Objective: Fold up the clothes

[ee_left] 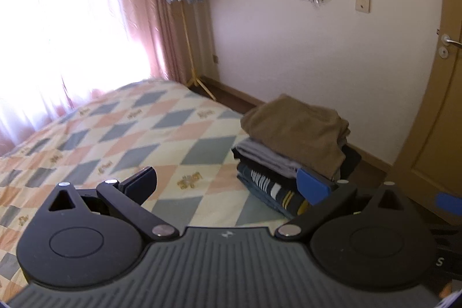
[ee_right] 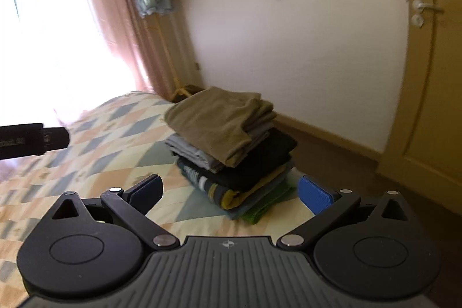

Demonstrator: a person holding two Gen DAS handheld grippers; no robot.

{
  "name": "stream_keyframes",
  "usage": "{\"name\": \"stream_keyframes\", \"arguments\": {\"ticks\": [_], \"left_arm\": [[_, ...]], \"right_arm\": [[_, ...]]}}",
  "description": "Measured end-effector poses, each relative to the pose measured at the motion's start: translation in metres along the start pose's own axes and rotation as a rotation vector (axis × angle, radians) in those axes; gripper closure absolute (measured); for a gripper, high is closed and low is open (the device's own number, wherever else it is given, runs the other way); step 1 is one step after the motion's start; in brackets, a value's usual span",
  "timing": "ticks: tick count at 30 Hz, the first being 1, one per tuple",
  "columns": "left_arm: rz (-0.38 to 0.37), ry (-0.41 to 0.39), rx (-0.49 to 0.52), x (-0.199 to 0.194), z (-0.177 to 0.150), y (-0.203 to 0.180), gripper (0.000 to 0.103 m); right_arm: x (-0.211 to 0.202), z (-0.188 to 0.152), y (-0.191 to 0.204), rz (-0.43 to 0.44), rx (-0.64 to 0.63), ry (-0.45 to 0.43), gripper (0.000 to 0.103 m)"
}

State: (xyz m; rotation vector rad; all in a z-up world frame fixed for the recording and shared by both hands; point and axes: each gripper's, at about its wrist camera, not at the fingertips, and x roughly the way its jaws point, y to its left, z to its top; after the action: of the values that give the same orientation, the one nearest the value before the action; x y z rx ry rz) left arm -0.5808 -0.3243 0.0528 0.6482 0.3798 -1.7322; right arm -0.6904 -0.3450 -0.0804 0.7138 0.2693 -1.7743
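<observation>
On the bed's (ee_left: 121, 134) near corner, a stack of folded clothes (ee_right: 231, 146) topped by a brown garment (ee_right: 219, 120) stands complete, while left gripper (ee_left: 228, 186) and right gripper (ee_right: 231, 192) both gape wide and empty, and no unfolded item is in view

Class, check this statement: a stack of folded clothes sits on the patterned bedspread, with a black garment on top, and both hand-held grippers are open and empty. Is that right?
Not quite. The top garment of the stack is olive-brown, not black, as the right wrist view shows. The rest stands: the stack sits on the patterned bedspread, and the left hand-held gripper and right hand-held gripper are open and empty.
</observation>
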Motion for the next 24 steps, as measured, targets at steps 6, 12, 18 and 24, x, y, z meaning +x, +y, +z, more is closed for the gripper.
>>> {"name": "stream_keyframes", "arguments": {"ticks": [6, 12, 18, 24], "left_arm": [[-0.066, 0.043, 0.060, 0.008, -0.005, 0.026, 0.001], [-0.107, 0.066, 0.091, 0.013, -0.014, 0.048, 0.001], [-0.140, 0.094, 0.093, 0.018, -0.026, 0.073, 0.001], [-0.157, 0.144, 0.095, 0.027, -0.040, 0.086, 0.001]], "right_arm": [[-0.012, -0.007, 0.036, -0.084, -0.048, -0.095, 0.000], [-0.017, -0.015, 0.056, -0.120, 0.051, -0.038, 0.000], [-0.009, -0.020, 0.066, -0.158, 0.220, 0.143, 0.000], [-0.012, -0.029, 0.088, -0.244, 0.199, 0.184, 0.000]]}}
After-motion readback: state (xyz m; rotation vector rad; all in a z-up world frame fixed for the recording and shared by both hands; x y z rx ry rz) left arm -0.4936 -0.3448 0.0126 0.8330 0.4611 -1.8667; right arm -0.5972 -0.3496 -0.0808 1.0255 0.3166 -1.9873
